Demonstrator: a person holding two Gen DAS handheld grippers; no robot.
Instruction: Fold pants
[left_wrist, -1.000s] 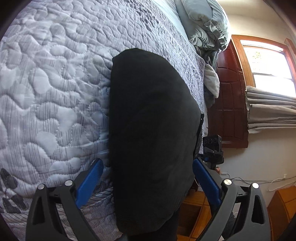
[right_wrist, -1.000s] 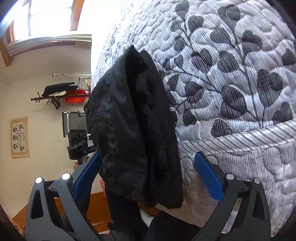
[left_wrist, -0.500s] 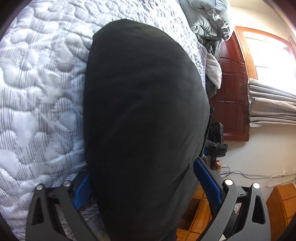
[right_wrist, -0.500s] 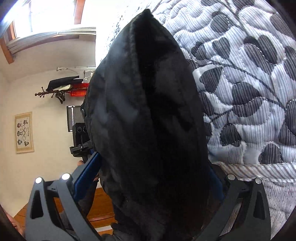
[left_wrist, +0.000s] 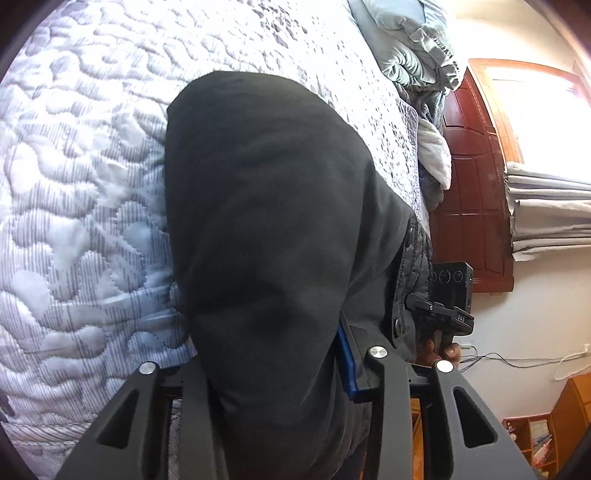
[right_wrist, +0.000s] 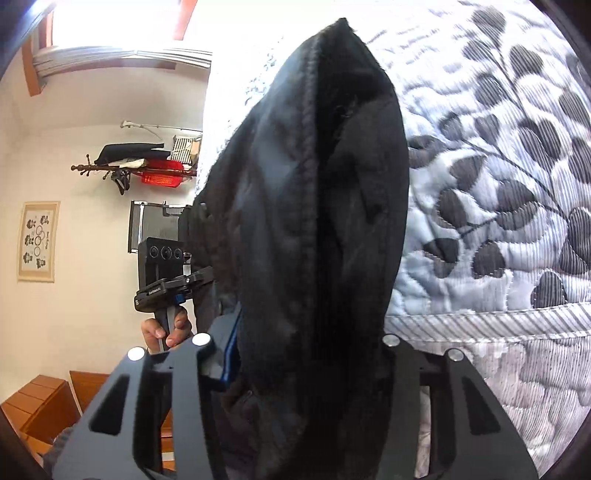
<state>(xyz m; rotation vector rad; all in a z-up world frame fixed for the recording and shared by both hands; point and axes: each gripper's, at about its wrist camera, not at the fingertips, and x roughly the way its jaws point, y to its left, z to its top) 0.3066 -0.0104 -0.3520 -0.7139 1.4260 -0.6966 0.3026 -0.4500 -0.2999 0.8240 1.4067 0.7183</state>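
Black pants (left_wrist: 266, 206) lie folded along the edge of a grey-and-white quilted bed (left_wrist: 81, 184). One end of the bundle fills my left gripper (left_wrist: 269, 354): its jaws are closing on the fabric, the blue right pad (left_wrist: 347, 362) presses the cloth and the left pad is hidden under it. The other end, with its seams showing (right_wrist: 325, 184), sits in my right gripper (right_wrist: 308, 350), whose jaws are also closing on the fabric over the leaf-patterned quilt (right_wrist: 498, 184). Each view shows the opposite gripper in a person's hand (right_wrist: 166, 328).
A crumpled grey duvet (left_wrist: 410, 48) lies at the head of the bed. Beyond the bed edge are a dark wooden door (left_wrist: 469, 184), folded curtains (left_wrist: 546, 214) and a low shelf (left_wrist: 543, 439). A coat rack (right_wrist: 136, 162), a framed picture (right_wrist: 38, 240) and wooden furniture (right_wrist: 40, 406) stand by the wall.
Both grippers slid forward around the ends of the pants, then their wide-open jaws came in on the fabric. The bundle has risen a little off the quilt.
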